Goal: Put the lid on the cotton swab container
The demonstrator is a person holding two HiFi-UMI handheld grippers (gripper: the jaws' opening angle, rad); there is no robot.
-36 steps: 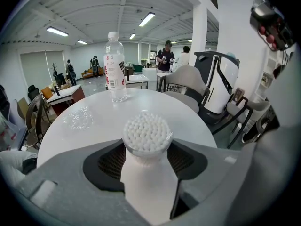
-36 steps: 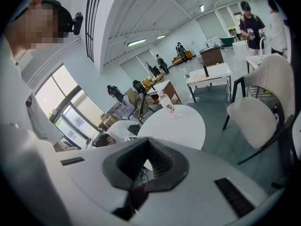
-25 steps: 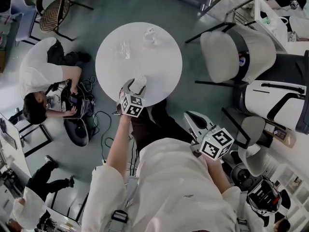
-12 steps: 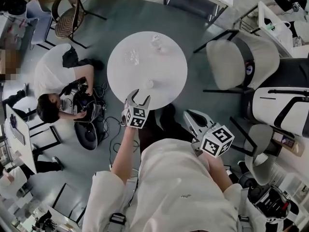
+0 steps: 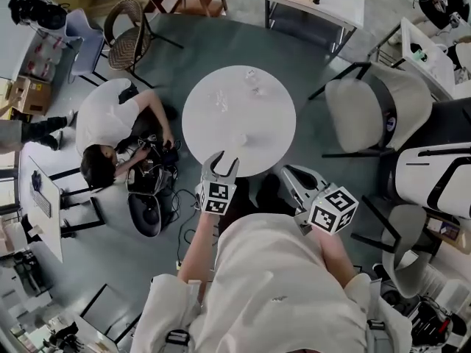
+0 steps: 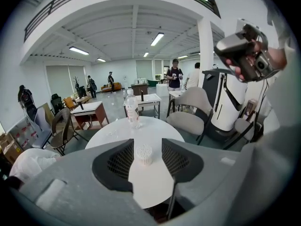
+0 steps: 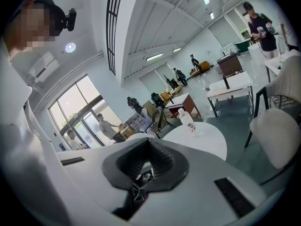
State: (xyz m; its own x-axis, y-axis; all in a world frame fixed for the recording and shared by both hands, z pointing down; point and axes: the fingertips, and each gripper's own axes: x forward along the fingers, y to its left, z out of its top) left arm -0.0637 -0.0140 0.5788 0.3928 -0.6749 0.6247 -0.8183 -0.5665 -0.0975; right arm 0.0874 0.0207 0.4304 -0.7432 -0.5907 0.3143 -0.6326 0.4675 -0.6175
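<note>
The left gripper (image 5: 224, 159) hung just off the near edge of the round white table (image 5: 274, 123), raised clear of the top. Its jaws stood partly spread and had just been narrowing, with nothing pinched between them and neither pad touching anything. In the left gripper view the cotton swab container (image 6: 143, 154) showed in the gap between the two pads, but it stood beyond them on the near part of the table, upright and on its own. The swab tips showed at its top, so it was still without a lid.

Farther back on the table stood a clear water bottle (image 6: 132, 108). Left of the bottle lay a small clear item (image 6: 111, 133), too faint to name.

The right gripper (image 7: 148, 149) was held off the table on the person's right side, beside the torso. Its jaws were pressed together and held nothing. It touched nothing.
</note>
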